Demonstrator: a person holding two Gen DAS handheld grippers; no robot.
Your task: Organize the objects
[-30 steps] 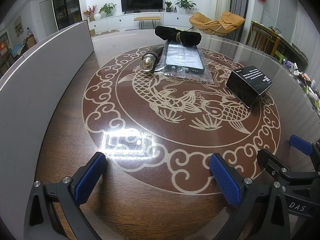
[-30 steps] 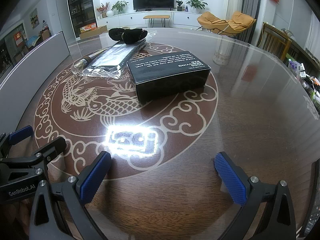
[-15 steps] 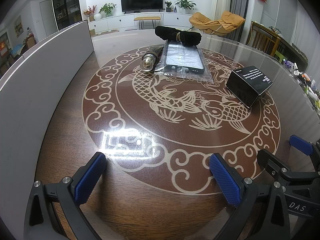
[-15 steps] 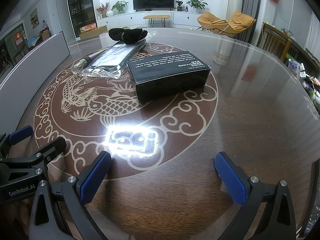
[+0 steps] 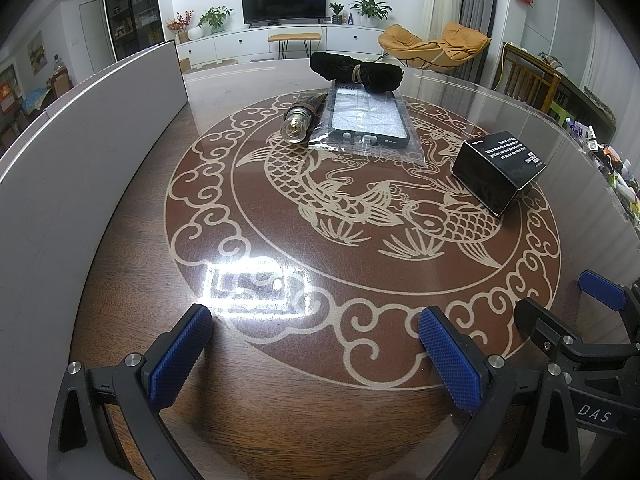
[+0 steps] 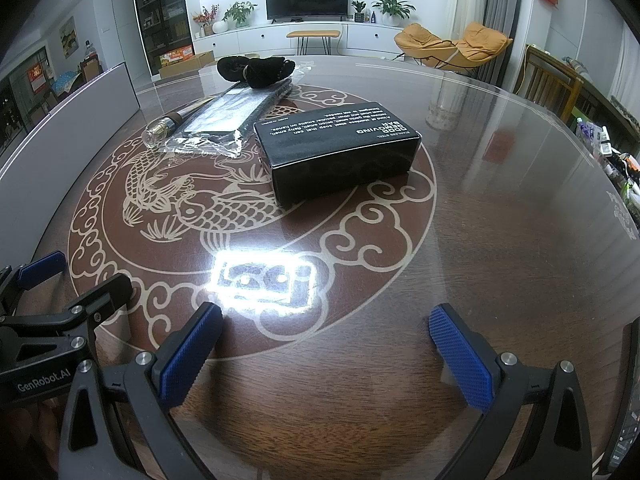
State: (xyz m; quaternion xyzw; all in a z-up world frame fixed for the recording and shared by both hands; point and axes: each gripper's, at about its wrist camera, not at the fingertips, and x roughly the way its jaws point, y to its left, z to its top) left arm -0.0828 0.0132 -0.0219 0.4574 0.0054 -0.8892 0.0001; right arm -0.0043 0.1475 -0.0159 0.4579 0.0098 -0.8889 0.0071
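Observation:
A black box (image 6: 340, 152) with white lettering lies on the round table (image 6: 500, 240), nearest my right gripper (image 6: 326, 356); in the left wrist view the black box (image 5: 498, 170) sits to the right. Farther back lie a phone case in a clear bag (image 5: 366, 122), a small glass bottle with a metal cap (image 5: 298, 126) to its left, and a rolled black cloth (image 5: 356, 72) behind. My left gripper (image 5: 314, 354) is open near the table's front edge, holding nothing. The right gripper is open too, nothing between its blue pads (image 6: 460, 356).
A tall grey panel (image 5: 80, 160) curves along the table's left side. Small cluttered items (image 6: 624, 168) sit beyond the right edge. A bright lamp reflection (image 5: 252, 286) lies on the glossy top in front of both grippers. Chairs and a TV unit stand behind.

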